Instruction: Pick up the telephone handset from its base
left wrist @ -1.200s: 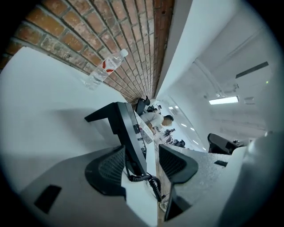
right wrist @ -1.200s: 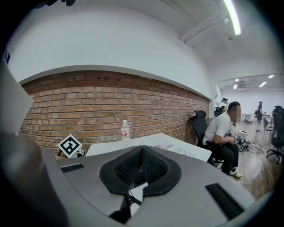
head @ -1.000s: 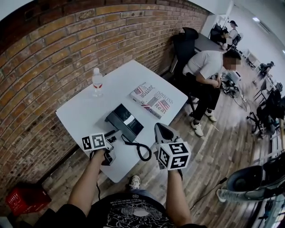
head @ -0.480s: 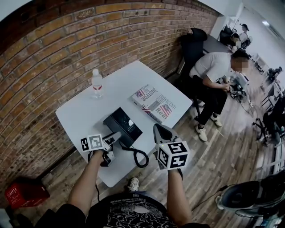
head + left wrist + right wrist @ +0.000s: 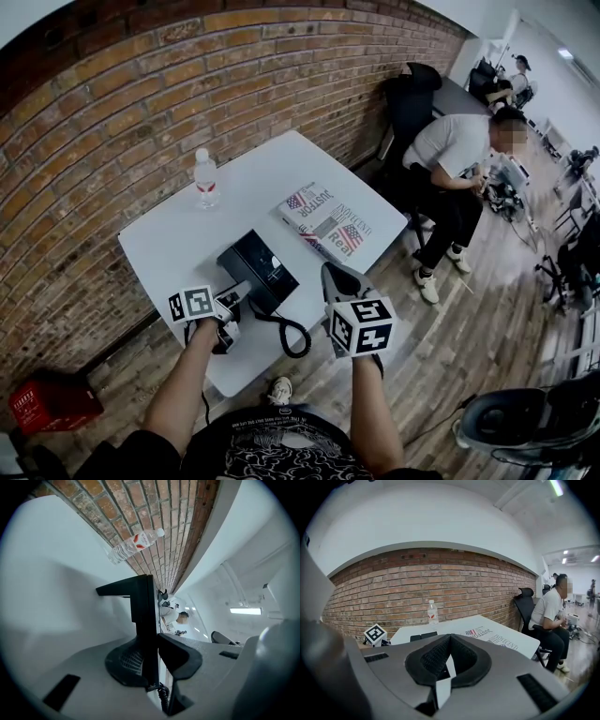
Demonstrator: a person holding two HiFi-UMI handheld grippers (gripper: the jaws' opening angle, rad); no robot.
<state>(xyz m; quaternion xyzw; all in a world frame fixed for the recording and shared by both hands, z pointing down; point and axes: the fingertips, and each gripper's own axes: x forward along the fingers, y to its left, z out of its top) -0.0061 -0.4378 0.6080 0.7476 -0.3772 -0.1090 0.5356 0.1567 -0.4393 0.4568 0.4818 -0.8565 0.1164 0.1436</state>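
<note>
A black telephone base (image 5: pixel 265 265) sits on the white table (image 5: pixel 178 239), with its coiled cord (image 5: pixel 289 335) looping off the near edge. My left gripper (image 5: pixel 231 302) is at the base's near left side. In the left gripper view the black handset (image 5: pixel 143 605) stands between its pads; the jaws have just been closing and both pads (image 5: pixel 125 663) press on it. My right gripper (image 5: pixel 337 279) hovers off the table's near right edge. Its pads (image 5: pixel 461 660) meet with nothing between them.
A water bottle (image 5: pixel 204 177) stands near the brick wall (image 5: pixel 112 112). A folded newspaper (image 5: pixel 333 225) lies on the table's right part. A person (image 5: pixel 455 150) sits to the right beside a black chair (image 5: pixel 411 94). A red crate (image 5: pixel 52 403) is on the floor at the left.
Little differs in the head view. The left gripper stays at the phone's near left side and the right one hovers in much the same spot. The view itself has shifted slightly.
</note>
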